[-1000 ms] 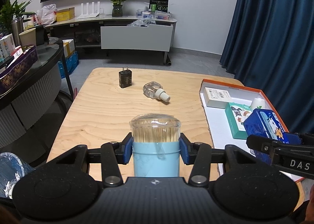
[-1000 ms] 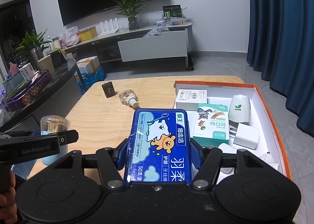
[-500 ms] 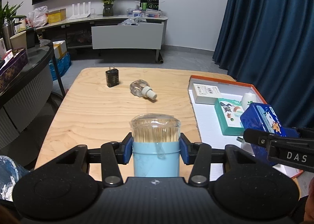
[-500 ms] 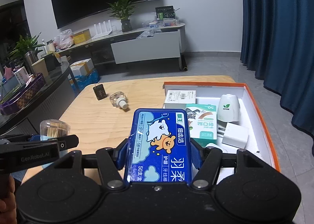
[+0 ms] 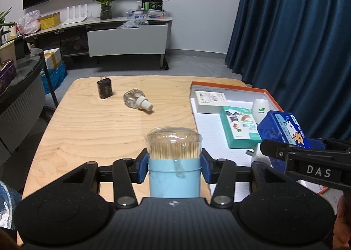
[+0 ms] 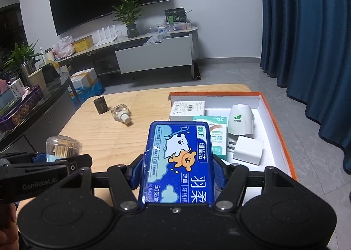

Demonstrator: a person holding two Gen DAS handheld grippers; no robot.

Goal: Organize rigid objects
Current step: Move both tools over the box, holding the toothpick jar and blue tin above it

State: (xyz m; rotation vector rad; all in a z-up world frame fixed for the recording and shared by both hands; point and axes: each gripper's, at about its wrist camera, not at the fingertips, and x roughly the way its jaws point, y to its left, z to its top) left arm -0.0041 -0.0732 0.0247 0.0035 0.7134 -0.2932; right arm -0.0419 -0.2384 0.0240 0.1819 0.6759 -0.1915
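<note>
Toothpick jar (image 5: 174, 158): upright, clamped between left gripper (image 5: 174, 165) pads; held over wooden table (image 5: 92, 131).
Floss-pick box (image 6: 177, 162): blue, gripped at both sides by right gripper (image 6: 177, 172), jaws moderately wide.
Tray (image 6: 276, 122): orange-rimmed; contains two cartons, one white diffuser, one white charger.
Table items: one black plug (image 5: 104, 89), one clear bottle (image 5: 136, 102).
Pose: both grippers angled downward, side by side.

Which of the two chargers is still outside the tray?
The black charger, standing on the bare table beside the clear bottle; the white charger lies inside the tray.
</note>
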